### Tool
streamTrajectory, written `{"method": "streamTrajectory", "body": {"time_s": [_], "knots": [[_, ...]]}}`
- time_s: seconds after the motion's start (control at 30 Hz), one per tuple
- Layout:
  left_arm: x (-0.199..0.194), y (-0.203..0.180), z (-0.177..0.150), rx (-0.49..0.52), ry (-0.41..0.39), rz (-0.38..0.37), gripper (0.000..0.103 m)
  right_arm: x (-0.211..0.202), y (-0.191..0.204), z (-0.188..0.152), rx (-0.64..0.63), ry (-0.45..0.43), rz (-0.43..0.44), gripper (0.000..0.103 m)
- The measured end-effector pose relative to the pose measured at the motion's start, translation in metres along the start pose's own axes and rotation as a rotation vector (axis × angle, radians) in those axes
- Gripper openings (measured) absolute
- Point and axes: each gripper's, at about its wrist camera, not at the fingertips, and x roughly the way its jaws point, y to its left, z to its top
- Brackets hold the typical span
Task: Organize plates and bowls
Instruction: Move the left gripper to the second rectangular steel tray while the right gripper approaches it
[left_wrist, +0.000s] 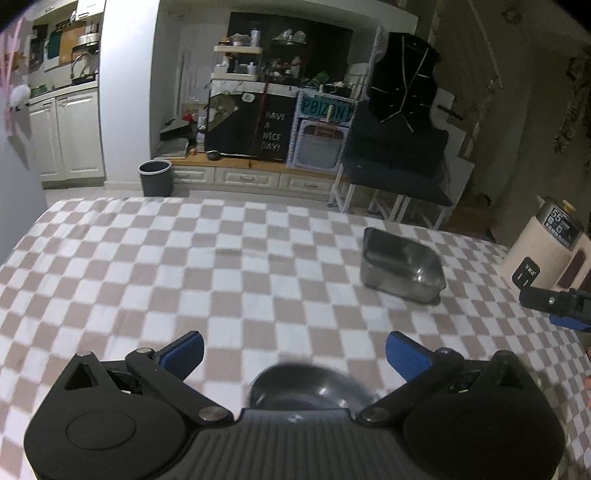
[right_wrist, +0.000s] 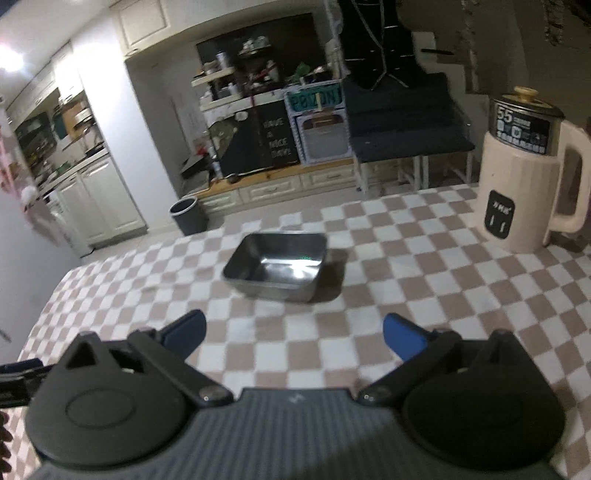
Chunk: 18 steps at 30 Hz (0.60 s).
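Note:
A rectangular steel dish (left_wrist: 402, 264) sits on the checkered tablecloth (left_wrist: 221, 258), ahead and to the right of my left gripper (left_wrist: 294, 350). That gripper stands wide open with nothing between its blue pads. Just below its jaws, close to the camera, lies a round dark bowl (left_wrist: 306, 387), partly hidden by the gripper body. In the right wrist view the same steel dish (right_wrist: 277, 266) lies straight ahead of my right gripper (right_wrist: 294, 336), which is also wide open and holds nothing. The right gripper's tip (left_wrist: 554, 302) shows at the left wrist view's right edge.
A cream electric kettle (right_wrist: 532, 173) stands at the table's far right corner. Beyond the table are a grey bin (right_wrist: 188, 216), a dark bench (right_wrist: 402, 144), white drawers and a cluttered shelf. The tablecloth (right_wrist: 406, 295) is bare between dish and kettle.

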Motion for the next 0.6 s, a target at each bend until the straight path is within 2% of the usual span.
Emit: {"method": "streamTrajectory", "body": {"time_s": [0.2,0.4,0.53,0.57,0.6], "knots": [[0.034,-0.035,0.033,0.038,-0.010,-0.023,0.103,0.013,-0.007,0.009,0.022,-0.004,0.031,0.103],[0.076,-0.073,0.068,0.099,0.001,0.001,0.103,0.038,-0.019,0.019,0.153,0.052,0.074,0.100],[0.109,-0.094,0.085,0.152,0.034,0.029,0.103,0.055,-0.030,0.026,0.214,0.061,0.072,0.099],[0.119,-0.098,0.088,0.167,0.051,0.022,0.103,0.058,-0.032,0.028,0.230,0.061,0.080,0.096],[0.127,-0.101,0.091,0.180,0.067,0.018,0.103,0.061,-0.035,0.029,0.244,0.063,0.100,0.087]]}}
